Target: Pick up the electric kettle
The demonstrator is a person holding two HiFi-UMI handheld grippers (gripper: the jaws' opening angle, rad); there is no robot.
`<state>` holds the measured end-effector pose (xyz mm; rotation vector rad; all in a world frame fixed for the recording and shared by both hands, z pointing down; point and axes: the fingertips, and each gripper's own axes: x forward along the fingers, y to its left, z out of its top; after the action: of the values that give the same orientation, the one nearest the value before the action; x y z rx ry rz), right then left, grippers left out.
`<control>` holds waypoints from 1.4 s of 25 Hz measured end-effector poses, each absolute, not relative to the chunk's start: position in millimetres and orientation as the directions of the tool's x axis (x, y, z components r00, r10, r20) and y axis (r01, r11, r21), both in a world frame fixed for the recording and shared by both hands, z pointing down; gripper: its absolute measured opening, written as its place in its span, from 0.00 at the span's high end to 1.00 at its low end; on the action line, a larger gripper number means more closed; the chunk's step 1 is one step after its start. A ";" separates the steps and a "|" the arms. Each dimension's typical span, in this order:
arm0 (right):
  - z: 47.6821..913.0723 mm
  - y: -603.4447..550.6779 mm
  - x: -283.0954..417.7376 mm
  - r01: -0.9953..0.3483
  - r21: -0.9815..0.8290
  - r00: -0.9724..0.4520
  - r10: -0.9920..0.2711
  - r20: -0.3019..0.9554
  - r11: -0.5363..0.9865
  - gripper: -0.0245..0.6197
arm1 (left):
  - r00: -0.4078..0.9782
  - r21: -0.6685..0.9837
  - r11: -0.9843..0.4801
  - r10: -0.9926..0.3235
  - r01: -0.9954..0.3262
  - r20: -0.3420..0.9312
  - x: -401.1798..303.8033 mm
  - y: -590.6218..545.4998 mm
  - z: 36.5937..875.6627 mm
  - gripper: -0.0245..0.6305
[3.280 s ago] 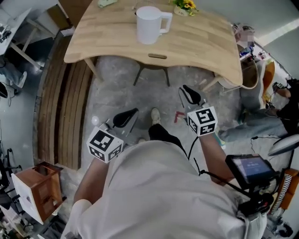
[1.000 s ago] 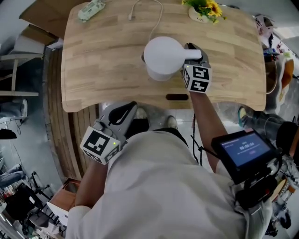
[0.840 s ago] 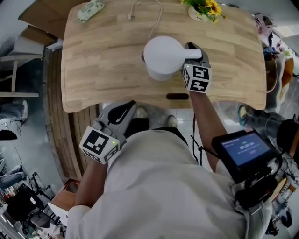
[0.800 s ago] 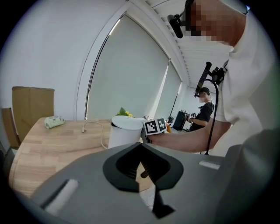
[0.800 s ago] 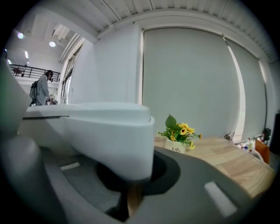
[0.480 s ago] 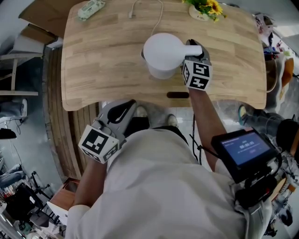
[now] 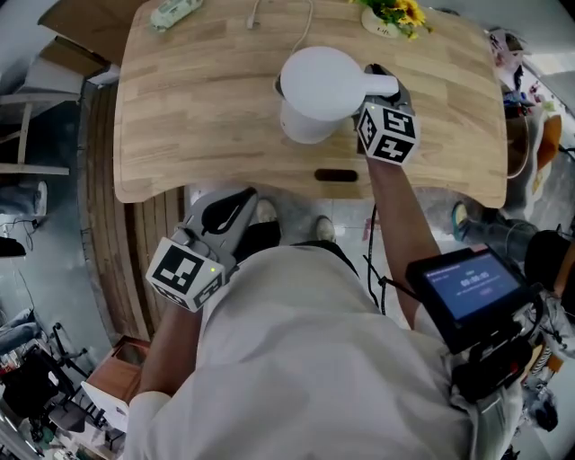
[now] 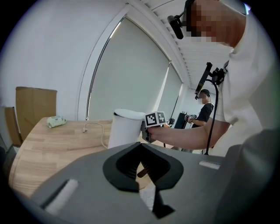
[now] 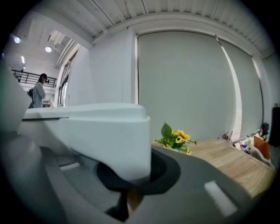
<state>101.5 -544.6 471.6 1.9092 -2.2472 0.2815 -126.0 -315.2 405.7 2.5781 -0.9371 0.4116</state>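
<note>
The grab looks finished and the lift is the step in hand. The right gripper (image 7: 379, 79) has its jaws clamped on the handle (image 9: 103, 140) of the white kettle (image 7: 319, 90), which fills the space between them in the right gripper view. The kettle sits over the middle of the wooden table (image 7: 198, 117), towards its far edge, with the flowers (image 7: 392, 13) and a loose cable (image 7: 269, 11) beyond it. From overhead I cannot say for sure whether its bottom has cleared the tabletop.

Next, I'd judge, it needs a straight, level raise with the grip firm, since the body hangs to one side of the handle and may tip. The left gripper (image 7: 234, 211) hangs low by the person's waist, well apart from the kettle, its jaws together on nothing.
</note>
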 end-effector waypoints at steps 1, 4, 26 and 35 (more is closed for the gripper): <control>460.8 -538.2 108.8 -0.986 -0.031 -0.164 -0.955 0.247 0.161 0.92 | 0.737 0.232 -0.715 -0.556 -0.660 0.385 -117.9 -308.2 399.8 0.95; 437.0 -524.1 122.2 -0.984 -0.037 -0.179 -0.958 0.226 0.175 0.92 | 0.738 0.225 -0.717 -0.561 -0.660 0.376 -100.6 -293.1 388.6 0.95; 373.9 -456.9 135.9 -0.926 -0.052 -0.375 -0.894 0.246 0.374 0.92 | 0.723 0.232 -0.691 -0.600 -0.684 0.342 -43.7 -253.6 390.8 0.95; 351.2 -416.8 150.5 -0.890 -0.036 -0.448 -0.861 0.240 0.454 0.91 | 0.700 0.223 -0.669 -0.628 -0.709 0.340 -23.7 -232.8 392.7 0.95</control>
<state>150.5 -416.8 351.2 1.5328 -2.5135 0.2326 -23.7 -232.8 392.7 2.5724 -1.0481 0.3354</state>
